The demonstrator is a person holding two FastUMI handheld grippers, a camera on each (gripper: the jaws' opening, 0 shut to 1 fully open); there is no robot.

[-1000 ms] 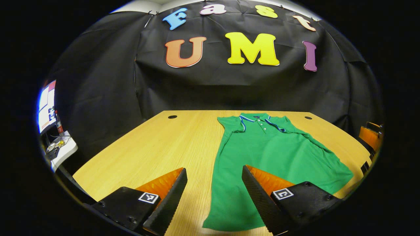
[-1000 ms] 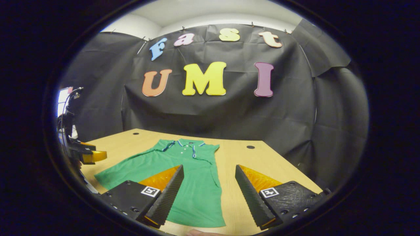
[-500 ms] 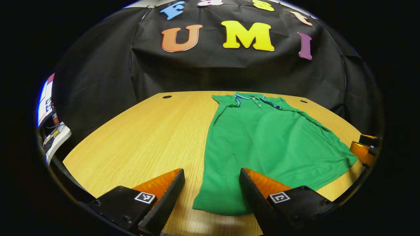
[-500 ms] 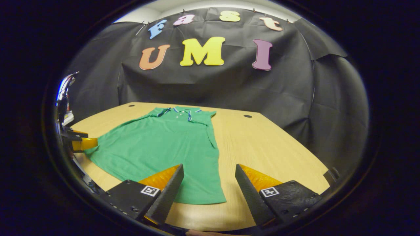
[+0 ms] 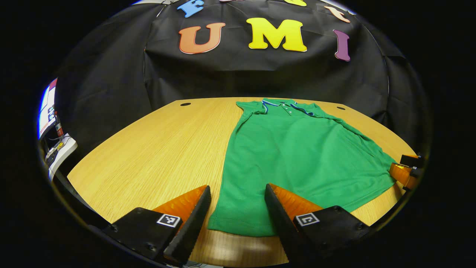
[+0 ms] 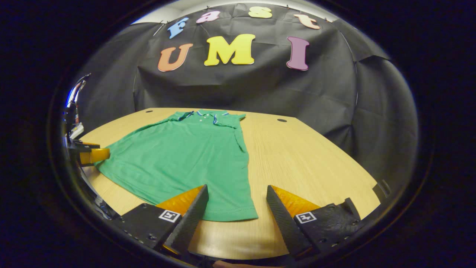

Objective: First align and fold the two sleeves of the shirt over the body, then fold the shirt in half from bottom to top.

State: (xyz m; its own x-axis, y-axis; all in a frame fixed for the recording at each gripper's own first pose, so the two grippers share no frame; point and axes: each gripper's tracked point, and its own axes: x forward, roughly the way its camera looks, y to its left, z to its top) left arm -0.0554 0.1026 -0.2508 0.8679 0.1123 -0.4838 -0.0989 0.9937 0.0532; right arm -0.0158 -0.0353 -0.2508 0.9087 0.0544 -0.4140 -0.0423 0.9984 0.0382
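A green polo shirt point(image 5: 297, 156) point(image 6: 186, 156) lies flat on the wooden table point(image 5: 156, 149) point(image 6: 297, 156), collar toward the far wall, both sleeves folded in over the body. In the left gripper view my left gripper point(image 5: 238, 212) is open, its fingers standing either side of the shirt's near left hem corner, apart from the cloth. In the right gripper view my right gripper point(image 6: 236, 214) is open around the near right hem corner. Each view catches the other gripper at its edge: the right gripper point(image 5: 405, 171) and the left gripper point(image 6: 89, 154).
Two round cable holes point(image 5: 185, 104) point(image 5: 341, 108) sit near the table's far edge. A screen and clutter on a white shelf point(image 5: 55, 145) stand left of the table. The near table edge runs just beneath both grippers.
Both grippers have drawn back toward the near table edge and tilted down, so the whole hem has come into view. The shirt has not moved. Both stay open.
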